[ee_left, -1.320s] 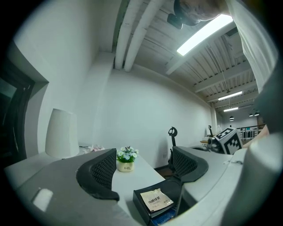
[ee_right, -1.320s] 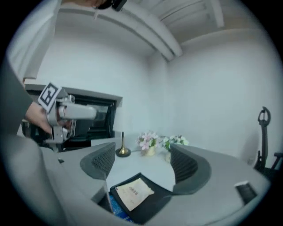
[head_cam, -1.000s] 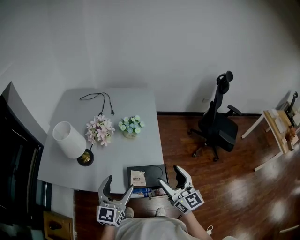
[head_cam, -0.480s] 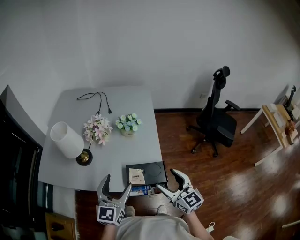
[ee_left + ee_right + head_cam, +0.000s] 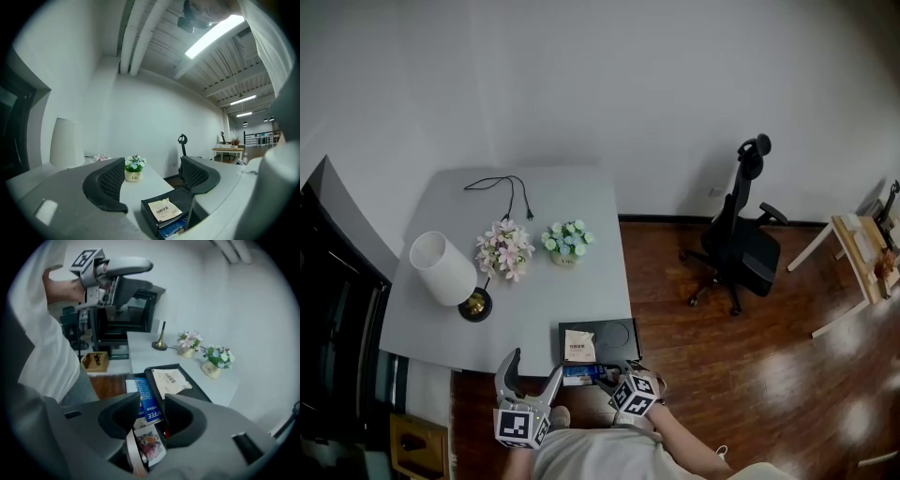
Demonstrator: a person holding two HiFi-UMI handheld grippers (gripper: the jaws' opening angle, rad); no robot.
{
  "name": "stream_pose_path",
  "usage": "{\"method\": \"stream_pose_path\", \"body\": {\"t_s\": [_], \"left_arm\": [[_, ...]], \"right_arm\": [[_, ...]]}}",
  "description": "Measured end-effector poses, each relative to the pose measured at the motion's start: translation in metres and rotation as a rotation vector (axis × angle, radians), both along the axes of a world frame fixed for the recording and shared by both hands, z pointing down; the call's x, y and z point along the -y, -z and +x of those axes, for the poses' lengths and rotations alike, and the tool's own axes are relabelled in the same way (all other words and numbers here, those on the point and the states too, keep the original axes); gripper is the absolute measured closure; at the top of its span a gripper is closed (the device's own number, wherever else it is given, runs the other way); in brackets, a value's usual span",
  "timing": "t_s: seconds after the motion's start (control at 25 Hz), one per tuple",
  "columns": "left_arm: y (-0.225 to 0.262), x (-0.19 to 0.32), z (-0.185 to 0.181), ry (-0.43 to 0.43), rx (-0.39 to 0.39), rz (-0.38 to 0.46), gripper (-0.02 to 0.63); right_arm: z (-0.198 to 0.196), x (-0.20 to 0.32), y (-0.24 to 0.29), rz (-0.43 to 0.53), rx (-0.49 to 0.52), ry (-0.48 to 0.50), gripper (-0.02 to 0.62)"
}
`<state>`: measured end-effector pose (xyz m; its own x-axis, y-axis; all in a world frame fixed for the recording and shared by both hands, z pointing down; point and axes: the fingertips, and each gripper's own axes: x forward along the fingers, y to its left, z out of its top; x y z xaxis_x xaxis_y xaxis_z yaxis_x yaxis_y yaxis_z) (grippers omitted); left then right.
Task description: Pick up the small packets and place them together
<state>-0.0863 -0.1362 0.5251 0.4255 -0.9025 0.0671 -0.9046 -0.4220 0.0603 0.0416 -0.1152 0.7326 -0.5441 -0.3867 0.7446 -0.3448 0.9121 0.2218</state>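
Held the left gripper [image 5: 532, 373] level, jaws spread wide and nothing between them, well off to the left of the work. Pointed the right gripper [image 5: 152, 404] steeply down at the near edge of the table [image 5: 534, 309], jaws just then closing to a half-narrowed gap.

Found two small packets in that gap: a blue packet [image 5: 143, 389] straight ahead past the tips, and a picture-printed packet [image 5: 151, 446] deeper in, close to the gripper's throat. Saw no pad clearly pressing on either, so judged the grip not yet made.

Read the blue packet's long axis as running away along the gripper's own pointing line, leaning a little to its left; hence a squeeze across the short width on closing.

Placed the beige packet [image 5: 171, 379] farther ahead and to the right of the tips, flat on the black tray [image 5: 194, 383], touching neither jaw. Judged the right gripper by far the nearer tool for all three packets, with the likely gathering spot ahead and to the right, on that tray.
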Motion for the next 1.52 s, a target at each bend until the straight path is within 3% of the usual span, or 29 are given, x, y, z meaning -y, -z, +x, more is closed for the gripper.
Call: {"method": "stream_pose_path", "body": {"t_s": [0.24, 0.32, 0.56, 0.72, 0.84, 0.96, 1.24, 1.36, 1.44, 1.52], "left_arm": [[-0.005, -0.006, -0.014, 0.039, 0.004, -0.013, 0.221], [-0.005, -0.007, -0.017, 0.048, 0.005, -0.015, 0.221], [-0.007, -0.008, -0.025, 0.070, -0.004, -0.015, 0.221], [-0.006, -0.007, -0.028, 0.075, -0.007, -0.013, 0.221], [-0.005, -0.006, -0.029, 0.075, -0.010, -0.009, 0.221], [-0.005, -0.005, -0.028, 0.073, -0.008, -0.012, 0.221], [-0.007, -0.001, -0.022, 0.055, -0.016, -0.013, 0.221], [-0.006, 0.003, -0.017, 0.043, -0.018, -0.011, 0.221], [-0.006, 0.004, -0.012, 0.031, -0.021, -0.009, 0.221], [-0.005, 0.006, -0.006, 0.013, -0.019, -0.006, 0.221]], "right_arm": [[-0.021, -0.008, -0.042, -0.030, -0.183, 0.186, 0.439], [-0.023, -0.007, -0.050, -0.012, -0.235, 0.225, 0.482], [-0.027, -0.006, -0.069, 0.074, -0.410, 0.385, 0.530], [-0.030, -0.002, -0.072, 0.152, -0.460, 0.386, 0.561], [-0.029, -0.002, -0.068, 0.147, -0.417, 0.315, 0.576], [-0.027, -0.007, -0.047, 0.100, -0.303, 0.249, 0.583], [-0.005, -0.033, 0.037, 0.047, -0.028, 0.100, 0.584], [0.012, -0.028, 0.078, 0.082, 0.073, 0.002, 0.584], [0.029, -0.015, 0.094, 0.151, 0.060, -0.051, 0.584], [0.046, 0.001, 0.092, 0.217, -0.014, -0.069, 0.586]]}}
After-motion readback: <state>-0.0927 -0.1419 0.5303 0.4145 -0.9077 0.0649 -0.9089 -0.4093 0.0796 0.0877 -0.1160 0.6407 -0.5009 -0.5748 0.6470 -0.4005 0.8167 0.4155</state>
